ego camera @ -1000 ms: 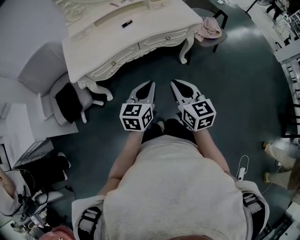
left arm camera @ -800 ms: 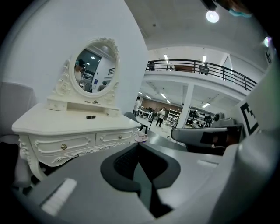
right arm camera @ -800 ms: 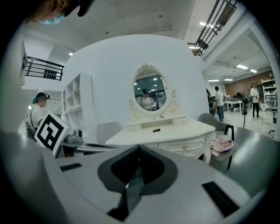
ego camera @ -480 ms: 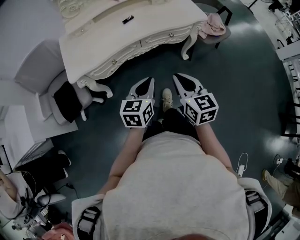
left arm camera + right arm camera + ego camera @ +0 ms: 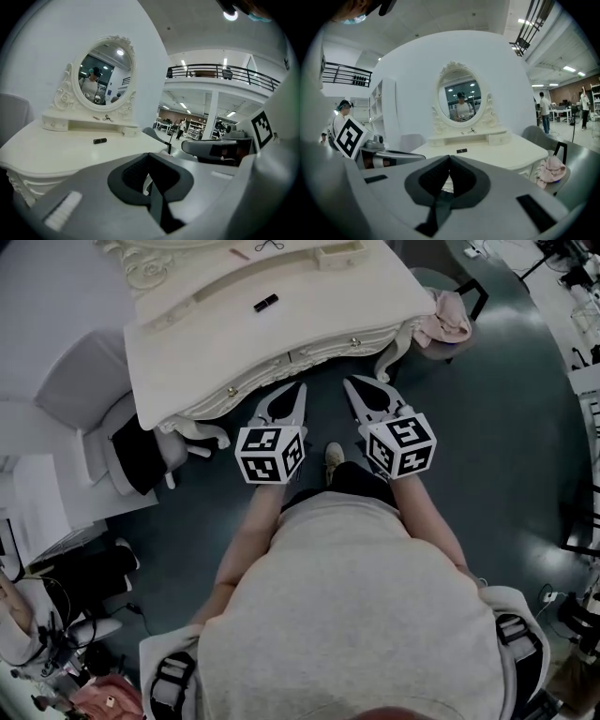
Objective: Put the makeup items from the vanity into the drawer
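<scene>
Head view | left tongs (image 5: 300, 390), right tongs (image 5: 350, 382): both pressed together, empty, held side by side at the vanity front, likely for approach | dark makeup tube (image 5: 265, 303): lying at 11 o'clock on surface (image 5: 337, 296), well apart | drawer (image 5: 323, 348): closed

Dim pics, fisheye distort., dark corners.

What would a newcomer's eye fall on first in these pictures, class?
The ornate cream-white vanity table fills the top of the head view, with a small black tube lying on its top. Just in front of it, the left gripper and right gripper point toward its drawer front, both shut and empty. An oval carved-frame mirror stands at its back.
</scene>
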The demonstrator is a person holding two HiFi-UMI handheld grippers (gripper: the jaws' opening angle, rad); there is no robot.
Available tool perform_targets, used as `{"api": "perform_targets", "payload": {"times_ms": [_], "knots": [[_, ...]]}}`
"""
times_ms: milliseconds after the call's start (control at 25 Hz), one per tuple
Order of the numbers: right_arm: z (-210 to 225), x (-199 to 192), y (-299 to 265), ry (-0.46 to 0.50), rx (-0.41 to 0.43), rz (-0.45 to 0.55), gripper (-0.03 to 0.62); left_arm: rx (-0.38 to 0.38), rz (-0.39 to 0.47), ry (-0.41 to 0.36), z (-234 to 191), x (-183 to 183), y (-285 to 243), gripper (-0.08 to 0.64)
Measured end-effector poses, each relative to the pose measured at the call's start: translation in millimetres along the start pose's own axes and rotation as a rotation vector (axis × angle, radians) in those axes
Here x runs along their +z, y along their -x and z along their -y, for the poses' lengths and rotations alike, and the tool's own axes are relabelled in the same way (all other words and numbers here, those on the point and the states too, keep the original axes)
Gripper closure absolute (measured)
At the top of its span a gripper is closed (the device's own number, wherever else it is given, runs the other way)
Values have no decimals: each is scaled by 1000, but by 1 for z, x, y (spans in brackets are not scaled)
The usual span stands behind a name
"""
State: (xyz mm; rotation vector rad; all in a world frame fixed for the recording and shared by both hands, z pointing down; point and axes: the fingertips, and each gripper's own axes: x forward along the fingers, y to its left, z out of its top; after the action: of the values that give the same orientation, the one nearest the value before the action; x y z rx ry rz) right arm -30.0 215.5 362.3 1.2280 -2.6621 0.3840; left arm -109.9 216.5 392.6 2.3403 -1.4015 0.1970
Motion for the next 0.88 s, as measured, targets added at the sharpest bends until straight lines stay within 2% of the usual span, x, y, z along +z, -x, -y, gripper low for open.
{"api": "perform_targets", "payload": {"times_ms": [240,400,640,880], "knots": [[43,15,-43,5,52,-15,584,33,5,-23,-15,27,-52,551],[73,28,-64,10,71,-10,584,54,-1,-8,-22,37,-81,551],[90,26,-88,-19,111,-29,584,107,-22,19,-40,37,-99,551],[107,27,-98,-45,104,-39,583,145,-39,50,-57,34,-108,551]]}}
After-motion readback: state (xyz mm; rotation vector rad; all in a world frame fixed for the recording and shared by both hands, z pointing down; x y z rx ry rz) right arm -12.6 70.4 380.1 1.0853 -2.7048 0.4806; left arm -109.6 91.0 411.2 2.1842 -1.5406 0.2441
